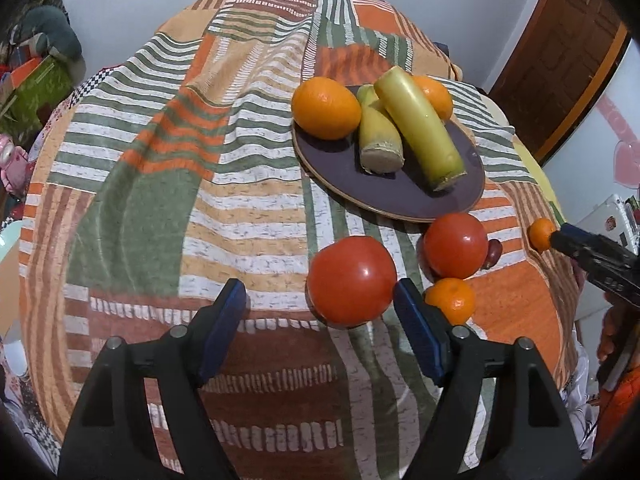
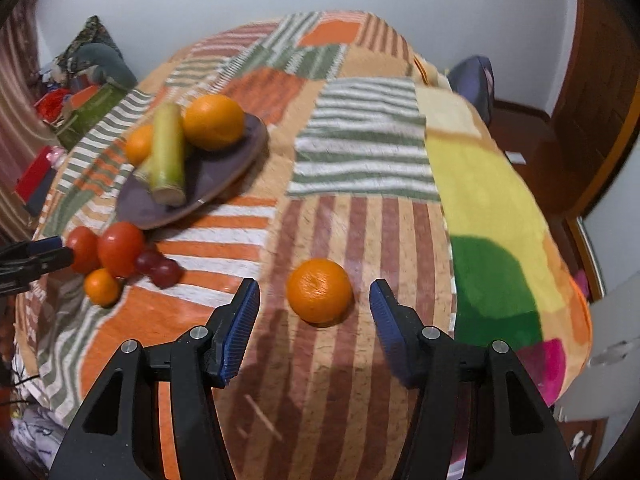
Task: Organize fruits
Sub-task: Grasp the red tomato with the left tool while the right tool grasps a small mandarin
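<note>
My left gripper (image 1: pixel 320 296) is open over the striped cloth. A big red tomato (image 1: pixel 351 280) lies just ahead of it, close to the right finger and far from the left one. A second tomato (image 1: pixel 455 245), a small mandarin (image 1: pixel 450 300) and dark grapes (image 1: pixel 494 254) lie beside it. My right gripper (image 2: pixel 315 294) is open, with a loose mandarin (image 2: pixel 320 290) on the cloth between its fingers, clear of both pads. A dark plate (image 1: pixel 460 196) holds two oranges (image 1: pixel 326 108) and two pale green stalks (image 1: pixel 420 132).
The cloth-covered surface (image 1: pixel 160 200) drops away at its edges, and its right side is a yellow and green blanket (image 2: pixel 480 200). Clutter and boxes (image 1: pixel 36 84) stand at the far left. A wooden door (image 1: pixel 568 52) is at the far right.
</note>
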`<state>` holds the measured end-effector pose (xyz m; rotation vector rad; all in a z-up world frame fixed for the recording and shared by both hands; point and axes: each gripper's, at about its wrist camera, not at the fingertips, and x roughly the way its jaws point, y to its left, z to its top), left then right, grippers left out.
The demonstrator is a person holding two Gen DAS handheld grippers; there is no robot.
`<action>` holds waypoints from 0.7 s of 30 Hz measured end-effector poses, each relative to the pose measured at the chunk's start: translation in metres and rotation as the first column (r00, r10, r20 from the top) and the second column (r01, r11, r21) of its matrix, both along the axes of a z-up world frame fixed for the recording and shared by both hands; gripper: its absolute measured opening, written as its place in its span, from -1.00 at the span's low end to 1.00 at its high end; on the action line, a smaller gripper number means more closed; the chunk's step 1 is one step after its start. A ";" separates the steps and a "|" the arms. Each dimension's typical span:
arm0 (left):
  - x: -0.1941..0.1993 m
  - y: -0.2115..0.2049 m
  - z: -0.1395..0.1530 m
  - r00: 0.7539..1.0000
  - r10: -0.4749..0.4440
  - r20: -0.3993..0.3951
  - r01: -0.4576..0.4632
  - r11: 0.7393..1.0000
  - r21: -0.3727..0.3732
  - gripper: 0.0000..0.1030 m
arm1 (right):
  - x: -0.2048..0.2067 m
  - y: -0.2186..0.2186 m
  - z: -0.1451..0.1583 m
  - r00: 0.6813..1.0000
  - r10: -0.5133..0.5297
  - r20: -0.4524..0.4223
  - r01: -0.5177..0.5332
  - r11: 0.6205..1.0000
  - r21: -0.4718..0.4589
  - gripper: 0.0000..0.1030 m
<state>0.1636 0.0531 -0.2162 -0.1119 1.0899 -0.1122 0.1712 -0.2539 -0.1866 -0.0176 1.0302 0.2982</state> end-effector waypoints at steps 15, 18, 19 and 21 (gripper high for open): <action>0.013 -0.024 -0.017 0.997 -0.074 -0.032 0.074 0.997 0.023 0.24 | 0.003 0.003 -0.016 0.999 0.030 -0.026 -0.030 1.000 -0.005 -0.32; 0.015 -0.022 -0.022 0.996 -0.075 -0.057 0.075 0.997 -0.003 -0.04 | 0.003 0.003 -0.015 0.999 0.030 -0.024 -0.030 1.000 0.004 -0.32; 0.015 -0.021 -0.021 0.996 -0.072 -0.055 0.071 0.997 -0.010 -0.04 | 0.003 0.003 -0.013 0.999 0.030 -0.020 -0.030 1.000 0.007 -0.32; 0.015 -0.020 -0.020 0.996 -0.070 -0.054 0.069 0.997 -0.019 -0.05 | 0.003 0.005 -0.010 0.999 0.032 -0.010 -0.031 0.999 0.013 -0.32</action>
